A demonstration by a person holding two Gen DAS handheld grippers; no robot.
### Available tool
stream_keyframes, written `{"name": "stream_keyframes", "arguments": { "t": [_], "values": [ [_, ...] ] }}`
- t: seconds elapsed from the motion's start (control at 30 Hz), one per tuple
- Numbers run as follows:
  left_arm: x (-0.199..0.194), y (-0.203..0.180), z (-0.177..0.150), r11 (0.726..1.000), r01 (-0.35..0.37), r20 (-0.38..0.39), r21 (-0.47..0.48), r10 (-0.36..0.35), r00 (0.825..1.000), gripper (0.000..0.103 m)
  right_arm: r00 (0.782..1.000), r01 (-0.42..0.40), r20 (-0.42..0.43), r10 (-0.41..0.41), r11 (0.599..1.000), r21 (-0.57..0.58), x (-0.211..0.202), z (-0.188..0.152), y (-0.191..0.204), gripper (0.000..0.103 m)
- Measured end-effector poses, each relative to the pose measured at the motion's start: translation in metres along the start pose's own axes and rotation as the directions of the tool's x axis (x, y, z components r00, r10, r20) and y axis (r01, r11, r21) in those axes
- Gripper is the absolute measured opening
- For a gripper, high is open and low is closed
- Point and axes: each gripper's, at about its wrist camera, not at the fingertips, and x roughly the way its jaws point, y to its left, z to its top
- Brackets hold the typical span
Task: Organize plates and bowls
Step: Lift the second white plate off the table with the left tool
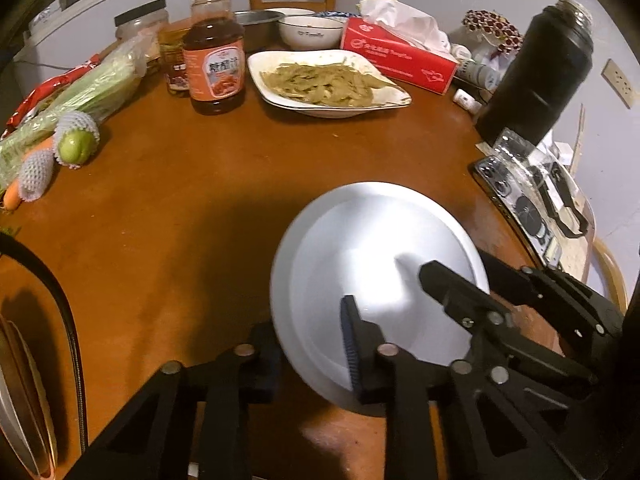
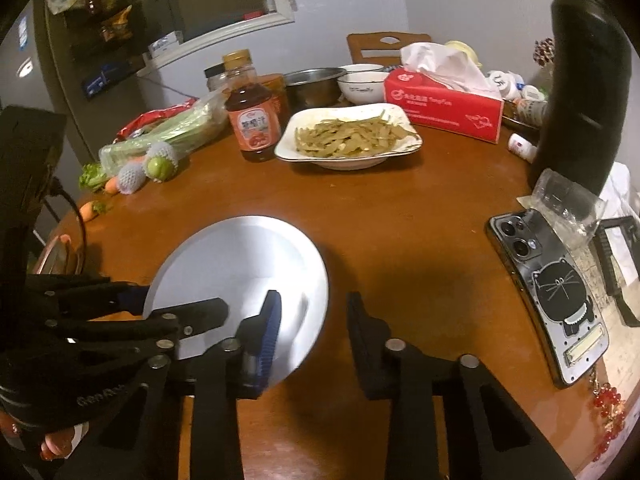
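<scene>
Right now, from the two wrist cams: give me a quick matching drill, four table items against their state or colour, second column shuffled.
Items:
1. white plate
2. square dish
3. tissue box
4. phone

States:
A. holds food
B. lies back side up, cat drawing on it
C. empty
D. red

Pairs: 1-C, 2-A, 3-D, 4-B
</scene>
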Motion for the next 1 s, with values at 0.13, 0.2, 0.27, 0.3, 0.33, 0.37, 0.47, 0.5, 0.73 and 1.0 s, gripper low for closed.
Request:
{"name": "stream_keyframes", "arguments": {
  "t": [0.13,0.2,0.27,0.3,0.33,0.37,0.47,0.5,0.73,1.0],
  "values": [
    [-0.004,0.001,-0.002,1.000,0.005,0.014,-0.002,-0.005,1.000,0.021,1.000,-0.011,0.002,0.011,1.000,-0.001,-0.001,0.000,0.005,0.027],
    [-0.007,0.002,-0.002,1.000,0.011,0.020,-0.006,-0.010,1.000,0.021,1.000,-0.012,0.007,0.012,1.000,0.000,-0.003,0.001,0.006,0.027],
    [-0.010,0.003,-0.004,1.000,0.017,0.030,-0.011,-0.017,0.999,0.021,1.000,-0.007,0.016,0.007,1.000,-0.009,-0.006,0.001,0.009,0.027],
    [-0.012,0.004,-0.004,1.000,0.018,0.035,-0.011,-0.018,0.999,0.021,1.000,-0.007,0.019,0.007,1.000,-0.012,-0.007,0.002,0.010,0.027],
    [-0.015,0.005,-0.006,1.000,0.018,0.042,-0.013,-0.018,0.999,0.021,1.000,-0.006,0.022,0.007,1.000,-0.014,-0.009,0.002,0.012,0.027],
    [-0.018,0.006,-0.006,1.000,0.019,0.048,-0.015,-0.018,0.999,0.021,1.000,-0.008,0.028,0.008,1.000,-0.016,-0.011,0.002,0.013,0.027],
    [-0.029,0.008,-0.009,1.000,0.017,0.072,-0.019,-0.015,0.997,0.021,0.999,-0.013,0.041,0.014,1.000,-0.025,-0.018,0.004,0.019,0.027],
    [-0.034,0.010,-0.011,1.000,0.017,0.080,-0.022,-0.015,0.997,0.021,0.999,-0.015,0.050,0.017,0.999,-0.031,-0.021,0.004,0.022,0.027],
    [-0.061,0.021,-0.022,0.999,0.015,0.128,-0.043,-0.009,0.992,0.021,0.996,-0.032,0.082,0.036,0.998,-0.059,-0.037,0.006,0.041,0.027],
    [-0.092,0.033,-0.041,0.998,-0.006,0.176,-0.060,0.017,0.984,0.021,0.991,-0.045,0.117,0.057,0.993,-0.106,-0.056,0.003,0.069,0.027]
  ]
}}
